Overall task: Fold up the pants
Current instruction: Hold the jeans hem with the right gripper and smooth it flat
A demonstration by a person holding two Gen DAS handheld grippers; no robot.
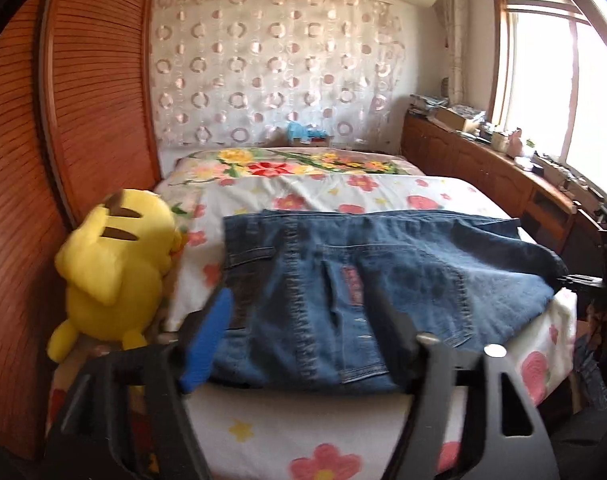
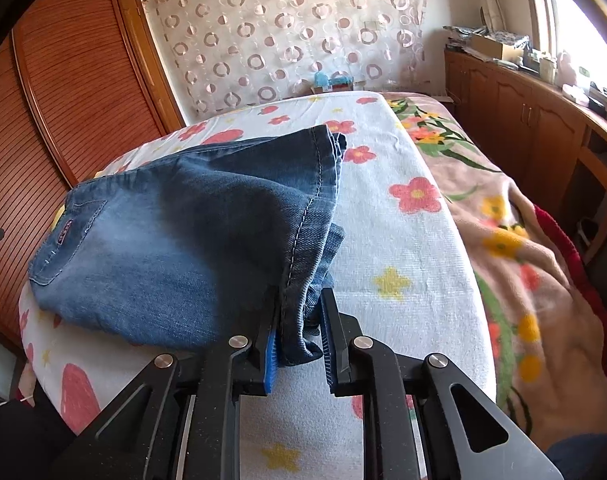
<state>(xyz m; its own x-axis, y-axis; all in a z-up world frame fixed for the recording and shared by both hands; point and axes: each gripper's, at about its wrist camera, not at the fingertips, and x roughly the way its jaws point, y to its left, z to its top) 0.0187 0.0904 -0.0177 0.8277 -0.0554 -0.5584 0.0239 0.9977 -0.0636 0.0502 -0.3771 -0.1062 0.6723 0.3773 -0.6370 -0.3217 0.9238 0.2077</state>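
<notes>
Release cleanly: the right gripper (image 2: pixel 299 344) is clamped on the hem end of the jeans (image 2: pixel 175 240) and should set those layers flat on the stack before opening, so no corner flips back. The left gripper (image 1: pixel 303 320) stands with fingers apart over the waistband, pads clear of the cloth. The jeans, faded blue denim, lie folded on the flowered sheet (image 2: pixel 403 240), just right of the yellow plush toy (image 1: pixel 115 264).

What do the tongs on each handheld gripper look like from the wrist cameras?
Both are black, angular linkage frames with cut-out openings and round silver pivot pins. The left tongs show one bright blue ribbed pad; the other finger looks dark and blurred. The right tongs have blue ribbed pads on both fingers. No cables, markings or sleeves are visible.
</notes>
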